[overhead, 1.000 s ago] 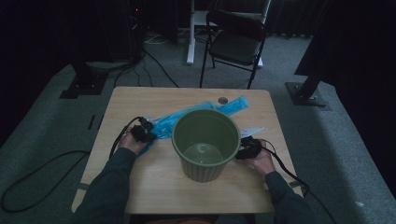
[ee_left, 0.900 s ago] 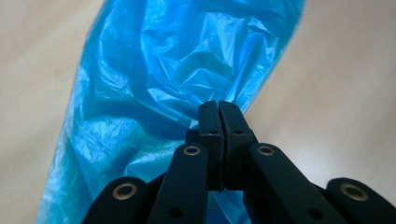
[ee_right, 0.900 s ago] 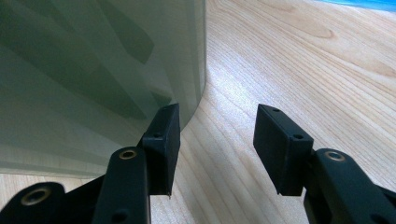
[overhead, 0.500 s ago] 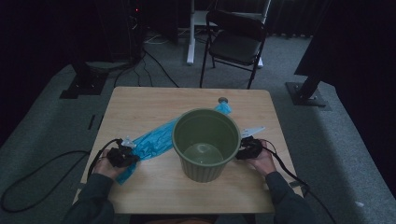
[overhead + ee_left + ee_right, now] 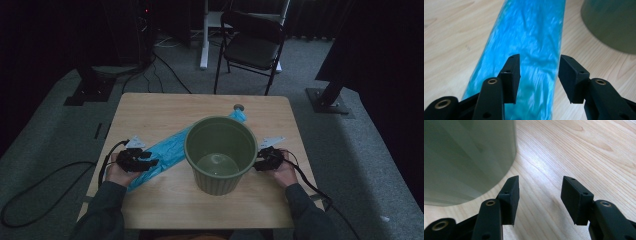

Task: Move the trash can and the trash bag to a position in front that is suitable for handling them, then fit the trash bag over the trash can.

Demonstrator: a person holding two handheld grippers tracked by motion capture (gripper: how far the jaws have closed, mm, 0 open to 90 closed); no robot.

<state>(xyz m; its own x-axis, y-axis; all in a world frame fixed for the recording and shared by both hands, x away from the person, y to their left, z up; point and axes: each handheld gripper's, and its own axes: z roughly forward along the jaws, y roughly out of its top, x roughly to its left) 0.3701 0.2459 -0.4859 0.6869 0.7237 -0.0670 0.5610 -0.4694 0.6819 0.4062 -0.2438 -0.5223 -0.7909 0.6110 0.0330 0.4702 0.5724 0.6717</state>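
A blue plastic bag (image 5: 167, 152), flattened into a long strip, is laid slantwise on the counter (image 5: 150, 112), running from under the left claw (image 5: 145, 161) away behind the green bucket (image 5: 221, 152), where a blue tip is seen beside a small round hole in the counter top (image 5: 238, 107). In the left gripper view the bag (image 5: 534, 40) is shown in close detail: its crinkled, glossy film passes beneath and ahead of the left claw (image 5: 539, 75), whose jaws have just been opening and are now held apart over the film, with no pad pressed on it. The bucket wall (image 5: 611, 22) is seen ahead and to the right of that claw.

In the high view the bucket is shown whole, upright, with a pale bottom, standing between the two claws. The right claw (image 5: 260, 164) is held just beside the bucket's right flank. In the right gripper view the right claw (image 5: 539, 195) is seen spread wide with nothing but bare wood grain between the jaws; the bucket's smooth wall (image 5: 466, 157) rises ahead and to the left of it, near the left jaw, though contact cannot be told. Cables (image 5: 45, 195) trail off the counter, and a folding chair (image 5: 252, 47) stands beyond its far edge.
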